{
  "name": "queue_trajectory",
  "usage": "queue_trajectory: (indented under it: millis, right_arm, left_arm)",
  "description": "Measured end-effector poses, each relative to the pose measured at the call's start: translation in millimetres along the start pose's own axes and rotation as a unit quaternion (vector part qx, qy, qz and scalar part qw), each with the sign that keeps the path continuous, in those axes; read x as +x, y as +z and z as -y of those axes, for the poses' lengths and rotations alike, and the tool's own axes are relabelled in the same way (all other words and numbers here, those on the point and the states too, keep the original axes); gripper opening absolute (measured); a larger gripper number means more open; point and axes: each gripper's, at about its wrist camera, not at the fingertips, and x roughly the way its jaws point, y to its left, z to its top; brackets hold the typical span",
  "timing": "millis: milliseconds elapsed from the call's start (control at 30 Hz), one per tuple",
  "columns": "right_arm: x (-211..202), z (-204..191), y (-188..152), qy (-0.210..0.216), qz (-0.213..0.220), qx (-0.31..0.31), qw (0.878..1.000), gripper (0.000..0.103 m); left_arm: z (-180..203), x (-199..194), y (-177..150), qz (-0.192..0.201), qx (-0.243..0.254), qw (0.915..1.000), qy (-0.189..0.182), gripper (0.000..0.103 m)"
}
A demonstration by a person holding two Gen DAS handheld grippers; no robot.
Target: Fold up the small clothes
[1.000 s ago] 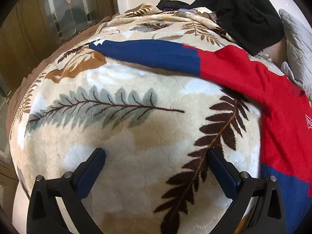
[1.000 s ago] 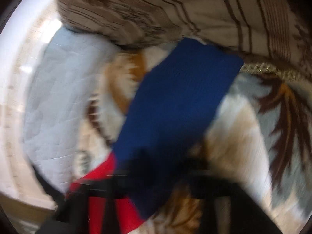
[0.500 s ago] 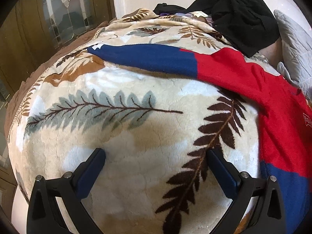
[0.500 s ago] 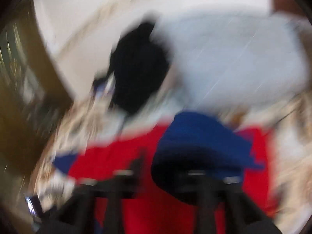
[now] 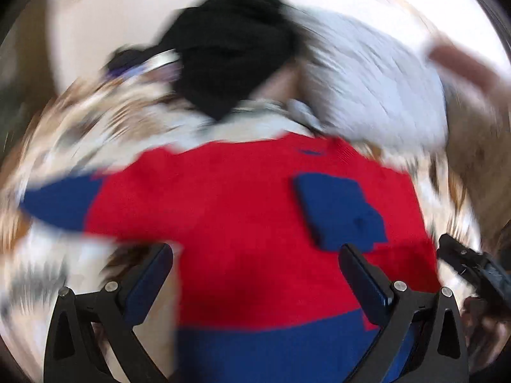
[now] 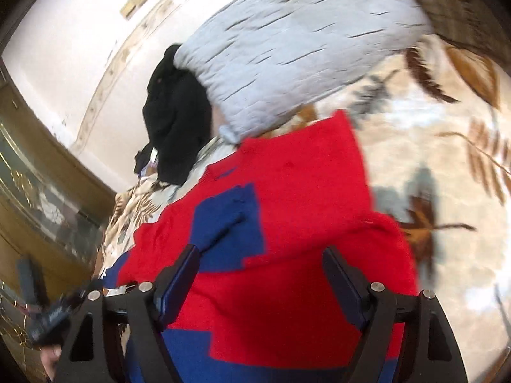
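A red sweater [image 5: 242, 204] with blue cuffs and a blue hem lies on the leaf-print blanket [image 6: 447, 172]. Its right sleeve is folded in, so the blue cuff [image 5: 338, 210] rests on the red chest; the cuff also shows in the right wrist view [image 6: 233, 223]. The left sleeve [image 5: 60, 204] still stretches out to the left. My left gripper [image 5: 255, 274] is open and empty above the sweater's lower body. My right gripper [image 6: 262, 274] is open and empty over the sweater [image 6: 303, 239], just right of the folded cuff. The left wrist view is blurred.
A black garment pile [image 5: 230, 60] and a grey quilted pillow [image 5: 377, 95] lie beyond the sweater's collar. The pillow [image 6: 287, 51] and black pile [image 6: 179, 121] show in the right wrist view too. A wooden glass-front cabinet [image 6: 41, 204] stands left of the bed.
My right gripper carried the blue cuff over the red chest and let it go; it is now open. My left gripper swung right from the bare blanket to over the sweater.
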Motion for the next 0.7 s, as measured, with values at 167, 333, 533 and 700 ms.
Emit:
queue_trajectory:
  millis: [167,333,533,700]
  right_arm:
    - [-3,16,-3,0.011,0.009,0.011,1.0,0.082]
    - [3,24,2,0.026,0.011,0.033,0.999,0.082]
    - [8,20,0,0.021,0.004,0.037,0.999,0.082]
    - [14,18,-3,0.001,0.0,0.034,0.999,0.082]
  left_arm:
    - [103,73,23,-0.049,0.158,0.9846,0.058,0.102]
    - [79,114,44,-0.077,0.105,0.9868,0.096,0.051]
    - [-43,92,1,-0.042,-0.165,0.9849,0.035,0.038]
    - [-10,65,9,-0.015,-0.09,0.9953,0.03,0.077]
